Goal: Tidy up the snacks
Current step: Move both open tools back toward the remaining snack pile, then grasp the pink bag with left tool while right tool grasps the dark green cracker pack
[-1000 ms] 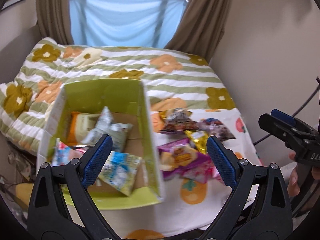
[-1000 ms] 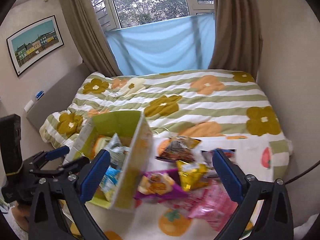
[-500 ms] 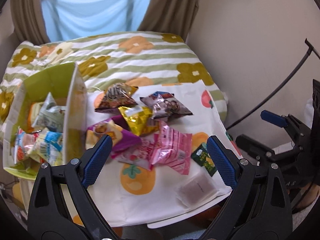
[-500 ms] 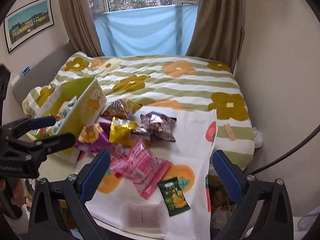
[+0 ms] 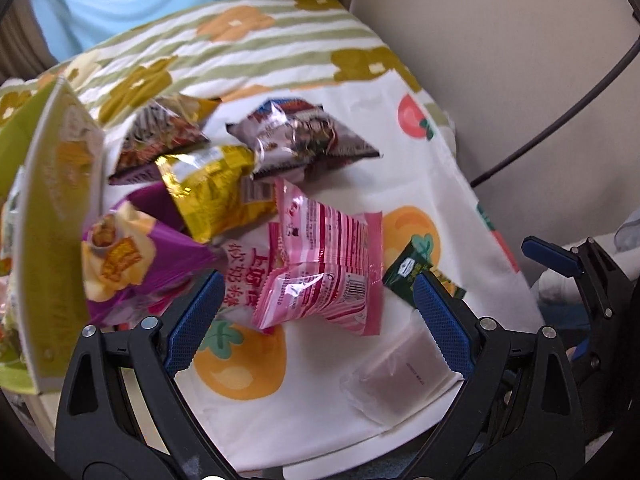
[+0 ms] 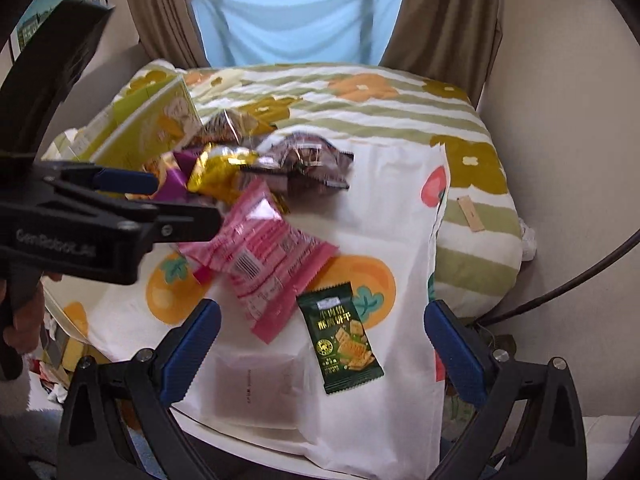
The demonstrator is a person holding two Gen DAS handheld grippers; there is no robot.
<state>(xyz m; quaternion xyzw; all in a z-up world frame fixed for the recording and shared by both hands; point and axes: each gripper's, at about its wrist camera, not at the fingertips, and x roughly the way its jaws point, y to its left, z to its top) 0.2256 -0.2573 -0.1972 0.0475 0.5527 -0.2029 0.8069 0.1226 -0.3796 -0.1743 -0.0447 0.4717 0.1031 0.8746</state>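
A heap of snack packets lies on a white fruit-print cloth (image 5: 400,184) (image 6: 392,208). My left gripper (image 5: 318,280) stands open just above a pink striped packet (image 5: 324,264) (image 6: 264,248), with nothing between its pads. From the side, the left gripper (image 6: 188,200) hangs over the heap. My right gripper (image 6: 322,308) is open over a dark green cracker packet (image 6: 342,340) (image 5: 404,270). Beside the pink one lie a gold packet (image 5: 212,196) (image 6: 220,172), a purple packet (image 5: 132,264) and a dark brown packet (image 5: 304,140) (image 6: 308,164). A pale translucent packet (image 5: 400,376) (image 6: 256,388) lies nearest.
A yellow-green cardboard box (image 5: 52,220) (image 6: 152,128) with snacks in it stands left of the heap. The cloth covers a board on a flowered, striped quilt (image 6: 360,112). A wall and a black cable (image 5: 560,120) are close on the right. A hand (image 6: 24,320) holds the left gripper.
Both grippers have come down and swung right, from the box toward the loose packets. The box has slid to the left edge of both views. The jaws stay wide.
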